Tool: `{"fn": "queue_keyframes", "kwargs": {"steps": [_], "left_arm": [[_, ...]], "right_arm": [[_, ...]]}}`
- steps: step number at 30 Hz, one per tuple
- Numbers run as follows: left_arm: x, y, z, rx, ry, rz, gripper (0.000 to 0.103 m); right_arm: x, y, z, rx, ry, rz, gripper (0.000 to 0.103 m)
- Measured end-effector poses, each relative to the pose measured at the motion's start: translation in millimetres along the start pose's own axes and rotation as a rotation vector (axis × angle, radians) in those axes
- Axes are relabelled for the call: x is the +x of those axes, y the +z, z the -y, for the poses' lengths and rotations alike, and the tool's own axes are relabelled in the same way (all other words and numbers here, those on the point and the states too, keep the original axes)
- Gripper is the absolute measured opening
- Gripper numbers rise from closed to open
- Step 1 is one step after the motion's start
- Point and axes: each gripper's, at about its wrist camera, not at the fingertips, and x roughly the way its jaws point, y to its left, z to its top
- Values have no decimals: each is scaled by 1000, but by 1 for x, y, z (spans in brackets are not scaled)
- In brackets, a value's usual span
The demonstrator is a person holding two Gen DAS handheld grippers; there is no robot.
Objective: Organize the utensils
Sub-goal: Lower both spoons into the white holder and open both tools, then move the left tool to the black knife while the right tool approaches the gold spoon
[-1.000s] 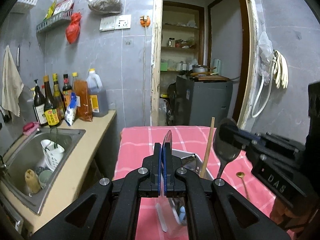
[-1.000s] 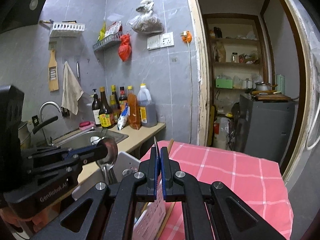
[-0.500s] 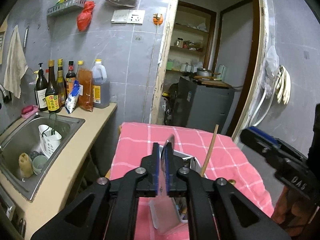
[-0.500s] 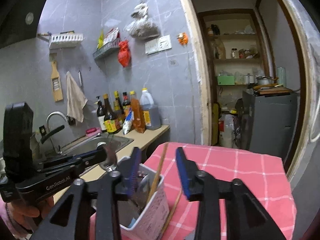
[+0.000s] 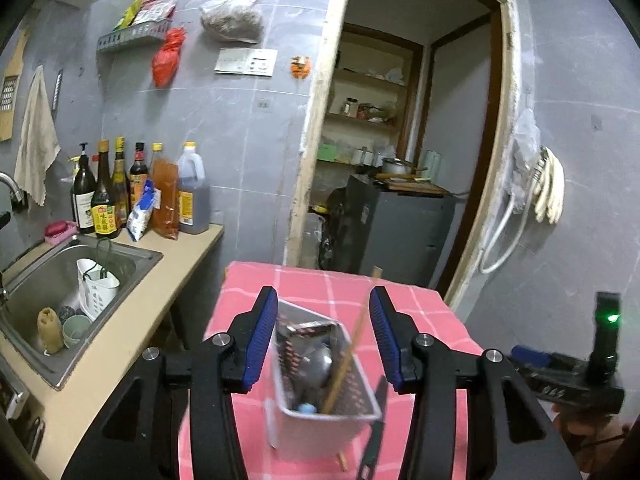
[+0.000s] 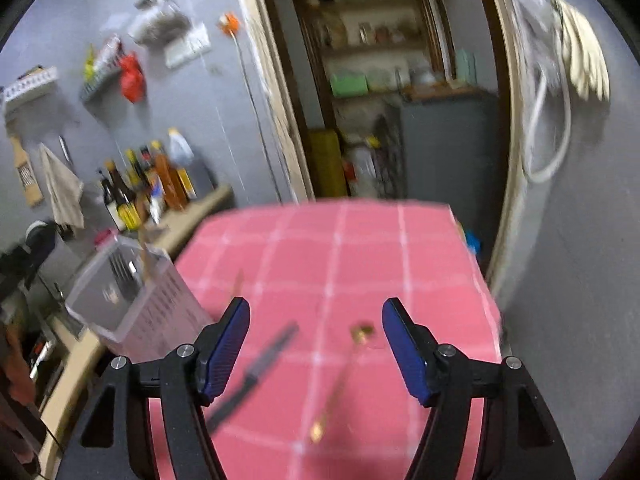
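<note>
Low centre of right wrist view, gold spoon (image 6: 342, 376) lies on pink cloth (image 6: 360, 248), long axis running w/ the fingers, betw. right gripper (image 6: 316, 344) jaws, opening, nothing held. Caddy (image 6: 132, 300) at left.

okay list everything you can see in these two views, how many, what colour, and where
tablecloth: one, pink checked, over the table
utensil holder: one, white, on the cloth, between the left fingers, untouched
ladle: one, steel, inside holder
chopstick: one, wooden, leaning in holder
knife: one, dark, flat on cloth
small spoon: one, gold, flat on cloth
bottles: several, dark and amber, on the counter
sink: one, steel, left
left gripper: black, blue pads, opening
right gripper: same, opening, above the spoon
</note>
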Motion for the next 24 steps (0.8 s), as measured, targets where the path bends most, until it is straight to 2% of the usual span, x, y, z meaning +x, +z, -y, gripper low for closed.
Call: {"fn": "queue_keyframes", "kwargs": {"steps": [3, 7, 10, 17, 20, 24], "left_arm": [[0, -11, 15, 2, -25, -35, 42], [1, -35, 34, 0, -31, -92, 42], [8, -61, 45, -28, -11, -168, 42], [29, -106, 57, -56, 41, -295, 42], [37, -120, 61, -71, 44, -324, 42], [55, -131, 74, -45, 40, -348, 42]], "right_arm": [[4, -16, 13, 15, 2, -81, 59], [15, -34, 25, 24, 19, -179, 54], [22, -43, 33, 30, 40, -227, 52], [40, -47, 47, 5, 94, -294, 43], [51, -45, 50, -8, 122, -319, 37], [69, -40, 53, -17, 162, -349, 34]]}}
